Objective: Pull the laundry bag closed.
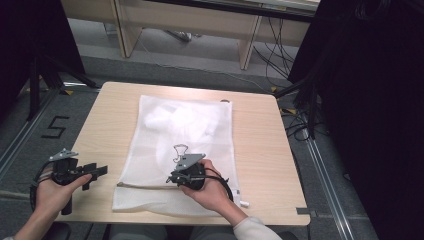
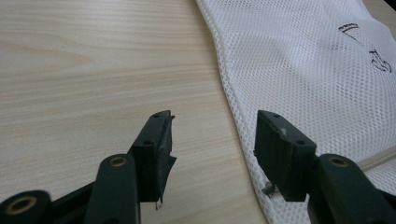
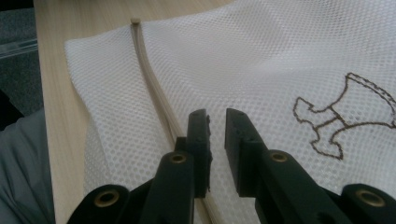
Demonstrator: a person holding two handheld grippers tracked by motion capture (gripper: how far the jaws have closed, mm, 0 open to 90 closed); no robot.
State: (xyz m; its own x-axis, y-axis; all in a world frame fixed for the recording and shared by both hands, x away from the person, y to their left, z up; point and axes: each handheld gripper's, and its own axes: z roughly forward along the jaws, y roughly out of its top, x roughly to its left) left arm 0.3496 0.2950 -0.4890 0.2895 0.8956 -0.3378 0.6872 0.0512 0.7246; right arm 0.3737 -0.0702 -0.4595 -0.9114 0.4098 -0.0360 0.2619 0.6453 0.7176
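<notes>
- Mesh laundry bag (image 1: 185, 150) lies flat on worktop (image 1: 260, 145), zipper (image 3: 154, 88) toward person.
- Right hand-held gripper (image 3: 217, 140) nearly closed over zipper, nothing visibly pinched; probably seeking slider.
- Left hand-held gripper (image 2: 212, 144) released, idle beside bag edge.

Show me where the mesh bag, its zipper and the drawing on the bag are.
mesh bag (image 1: 195, 125): high view, on the white netting in the upper half.
zipper (image 3: 152, 84): right gripper view, on the beige strip near the bag's edge.
drawing (image 3: 334, 123): right gripper view, on the brown outline stitched on the netting.
</notes>
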